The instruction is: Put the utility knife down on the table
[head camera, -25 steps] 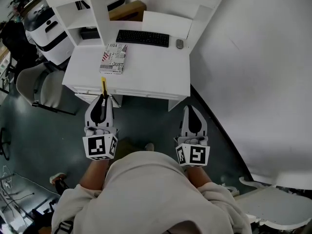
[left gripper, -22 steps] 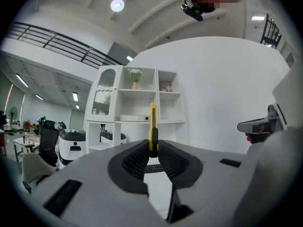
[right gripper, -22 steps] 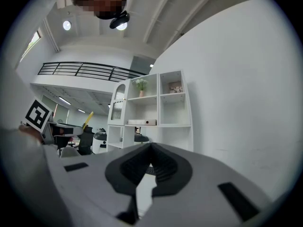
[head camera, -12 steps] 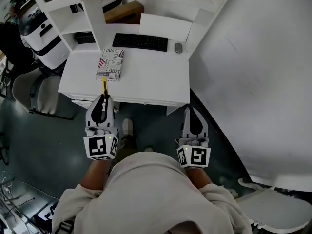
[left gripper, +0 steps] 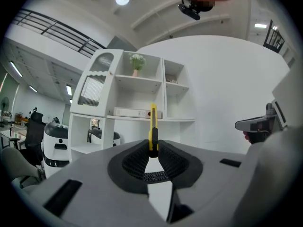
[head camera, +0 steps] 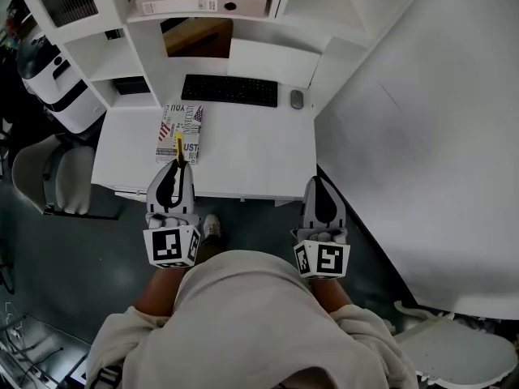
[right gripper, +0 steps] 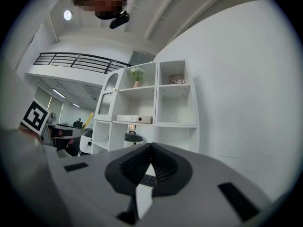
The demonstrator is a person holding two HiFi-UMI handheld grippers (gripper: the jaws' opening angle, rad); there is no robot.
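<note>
A yellow utility knife [head camera: 179,148] sticks forward out of my left gripper [head camera: 178,166], whose jaws are shut on its handle. Its tip hangs over the front part of the white table [head camera: 251,152], just above the near end of a printed book [head camera: 180,130]. In the left gripper view the utility knife [left gripper: 153,126] stands upright between the black pads of the left gripper [left gripper: 153,148], with the shelf unit behind it. My right gripper [head camera: 319,181] is held level at the table's front right edge. Seen in its own view, the right gripper [right gripper: 151,145] is shut with nothing in it.
A black keyboard [head camera: 229,90] and a mouse [head camera: 297,99] lie at the back of the table. White shelves with a binder [head camera: 203,5] rise behind it. A grey chair [head camera: 49,177] and a white machine [head camera: 57,96] stand to the left, a white wall [head camera: 422,136] to the right.
Both grippers have moved forward toward the table. The knife's tip, earlier short of the front edge, now reaches over the book. The left grip on the knife is unchanged.
</note>
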